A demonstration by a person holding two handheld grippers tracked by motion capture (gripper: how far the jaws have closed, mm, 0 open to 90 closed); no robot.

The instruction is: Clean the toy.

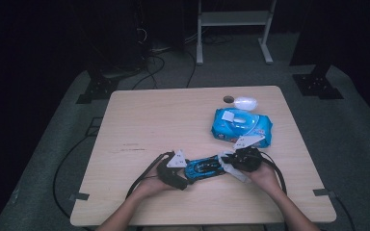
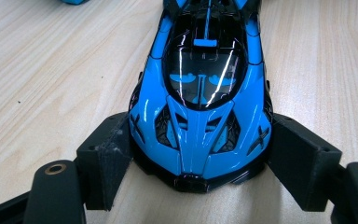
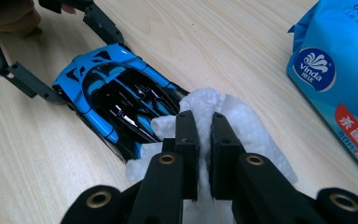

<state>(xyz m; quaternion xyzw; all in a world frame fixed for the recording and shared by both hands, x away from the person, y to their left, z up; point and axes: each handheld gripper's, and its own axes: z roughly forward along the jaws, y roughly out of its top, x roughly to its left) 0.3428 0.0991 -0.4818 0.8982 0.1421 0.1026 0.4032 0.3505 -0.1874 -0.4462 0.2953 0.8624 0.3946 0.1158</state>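
High view: dim overall, room beyond the table point(image 1: 139, 125) nearly black, floor grey and murky; tabletop evenly lit from above, only faint shadows under the forearms. Slightly soft, low detail. Left gripper view: bright, sharp; white streaks of glare on the toy car point(image 2: 200, 116) windscreen and gloss on its hood. Right gripper view: well lit, wipe point(image 3: 242, 116) near blown-out white, near jaws slightly soft

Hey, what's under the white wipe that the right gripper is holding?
The wipe lies on the bare wooden table, its near edge against the blue toy car. Whatever is beneath its bunched middle is covered.
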